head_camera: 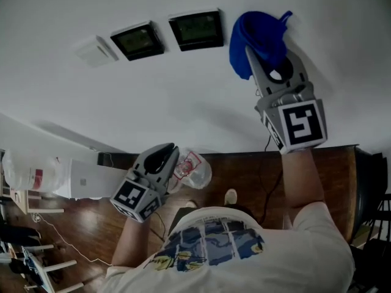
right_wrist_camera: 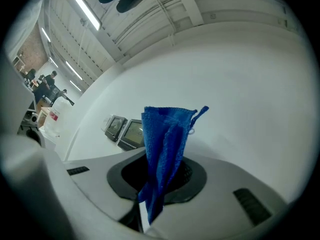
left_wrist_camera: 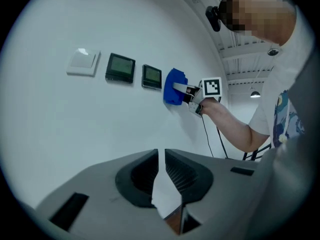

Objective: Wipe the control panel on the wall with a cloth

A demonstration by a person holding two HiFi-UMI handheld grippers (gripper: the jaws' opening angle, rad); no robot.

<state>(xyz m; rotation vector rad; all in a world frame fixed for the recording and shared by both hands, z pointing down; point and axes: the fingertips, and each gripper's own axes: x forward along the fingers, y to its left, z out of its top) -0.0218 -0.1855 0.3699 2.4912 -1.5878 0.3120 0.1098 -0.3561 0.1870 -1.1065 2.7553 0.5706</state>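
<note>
Blue cloth (head_camera: pixel 259 38) bunched, pinched in right tool (head_camera: pixel 269 51), just right of dark-framed control panel (head_camera: pixel 197 29) on white wall (head_camera: pixel 153 102).

Readable text, numbers, brands: none legible in any view.

Right marker cube (head_camera: pixel 302 124) and left marker cube (head_camera: pixel 135 199) carry black-and-white square patterns only, no letters. Both control panel screens (head_camera: pixel 197 29) (head_camera: pixel 138 40) are dark, with nothing readable. The bag label (head_camera: pixel 188 163) and the container label (head_camera: pixel 38 179) are red, their print too small to read. The shirt print (head_camera: pixel 211 240) shows blue and yellow shapes, no words made out.
</note>
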